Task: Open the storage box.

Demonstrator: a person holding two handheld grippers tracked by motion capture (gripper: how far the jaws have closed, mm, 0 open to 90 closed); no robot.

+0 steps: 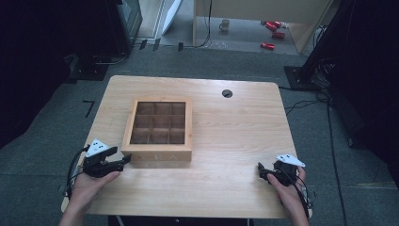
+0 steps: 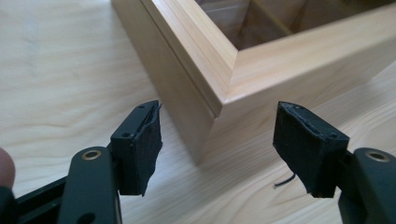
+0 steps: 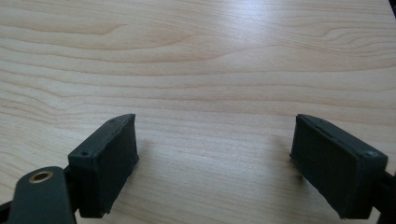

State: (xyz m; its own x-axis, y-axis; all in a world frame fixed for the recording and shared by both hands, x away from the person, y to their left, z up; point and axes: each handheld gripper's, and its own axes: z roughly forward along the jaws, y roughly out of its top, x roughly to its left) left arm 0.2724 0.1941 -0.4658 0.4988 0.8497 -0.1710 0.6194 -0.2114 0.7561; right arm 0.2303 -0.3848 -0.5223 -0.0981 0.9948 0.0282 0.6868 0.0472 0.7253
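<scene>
Left claw (image 2: 219, 140) open at pale wooden box (image 1: 157, 153) corner, 9 compartments

High view: fixed camera above the person's edge of the table (image 1: 235, 122), facing forward and down; takes in the whole tabletop, the floor beyond, and both hands from afar.

Left gripper view: camera riding on the left gripper (image 2: 217, 144), looking along its two black jaws, very close to the near corner of the wooden box (image 2: 219, 88). Shared with the high view: that box corner (image 1: 126, 151) and the surrounding tabletop.

Right gripper view: camera riding on the right gripper (image 3: 215, 163), low and close over bare tabletop. Shared with the high view: the wood surface ahead of the right gripper (image 1: 261, 172).
</scene>
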